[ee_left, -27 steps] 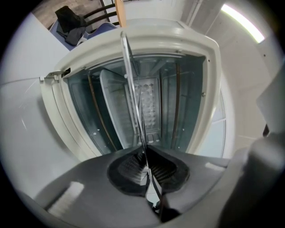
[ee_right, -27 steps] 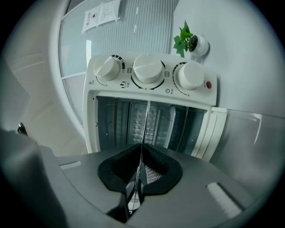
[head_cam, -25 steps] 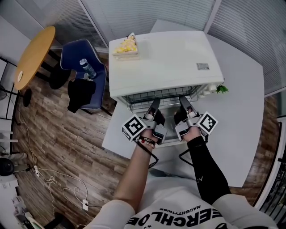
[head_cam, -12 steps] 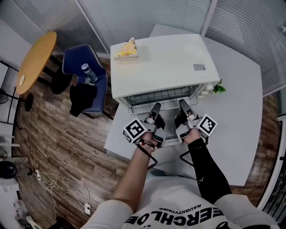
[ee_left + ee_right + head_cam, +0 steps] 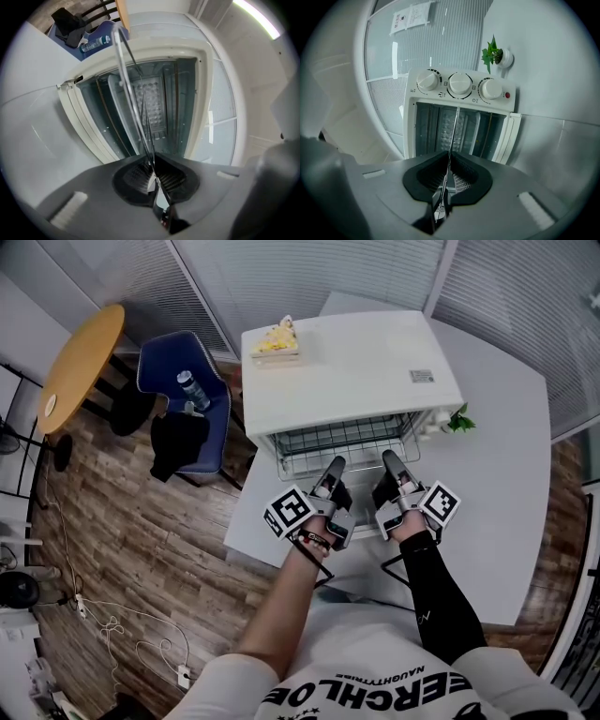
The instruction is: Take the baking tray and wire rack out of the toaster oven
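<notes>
The left hand-held gripper (image 5: 336,466) and right hand-held gripper (image 5: 388,458) each pinch the wire rack's (image 5: 342,435) front bar. The rack is partly out of the toaster oven (image 5: 352,367) by the worktop's (image 5: 497,474) far left corner. The baking tray (image 5: 112,101) seems to be inside.

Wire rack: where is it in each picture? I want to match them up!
Head view: the wire rack sticks out of the toaster oven's front, in the middle of the picture.
Left gripper view: seen edge-on, a thin wire rising from low centre toward the upper left.
Right gripper view: edge-on again, a thin upright line in the centre.
Shared landmark: the white toaster oven.
</notes>
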Available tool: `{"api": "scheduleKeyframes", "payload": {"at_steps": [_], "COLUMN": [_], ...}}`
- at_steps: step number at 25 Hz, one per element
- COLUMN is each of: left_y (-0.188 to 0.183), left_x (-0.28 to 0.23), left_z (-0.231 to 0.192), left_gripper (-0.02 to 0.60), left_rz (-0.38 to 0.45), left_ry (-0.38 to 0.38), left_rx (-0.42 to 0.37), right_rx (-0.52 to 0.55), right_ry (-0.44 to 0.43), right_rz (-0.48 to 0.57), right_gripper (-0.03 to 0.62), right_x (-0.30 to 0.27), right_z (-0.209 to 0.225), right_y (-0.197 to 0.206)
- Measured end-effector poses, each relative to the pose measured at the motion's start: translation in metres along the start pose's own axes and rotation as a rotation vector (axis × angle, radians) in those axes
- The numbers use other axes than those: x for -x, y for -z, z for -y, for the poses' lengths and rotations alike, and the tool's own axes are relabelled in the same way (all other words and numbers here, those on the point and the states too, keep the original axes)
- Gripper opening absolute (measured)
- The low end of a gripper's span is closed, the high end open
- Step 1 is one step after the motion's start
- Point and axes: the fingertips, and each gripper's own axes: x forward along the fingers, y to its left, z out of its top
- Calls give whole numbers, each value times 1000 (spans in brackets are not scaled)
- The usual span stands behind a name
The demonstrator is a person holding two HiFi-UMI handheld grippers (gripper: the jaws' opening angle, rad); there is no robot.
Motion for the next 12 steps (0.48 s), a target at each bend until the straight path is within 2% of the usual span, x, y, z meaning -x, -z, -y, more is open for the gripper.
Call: {"api": "scheduleKeyframes", "payload": {"at_steps": [12], "left_y": [17], "left_x": [18], "left_z": [-1], "left_gripper": [64], "left_rz": [-40], "left_ry": [-5], "left_rx": [-11], "right_rx": [20], "right_ry": [3], "right_rz": [9], "right_gripper": [20], "right_x": [22], "right_z": [3], "right_y": [8]}}
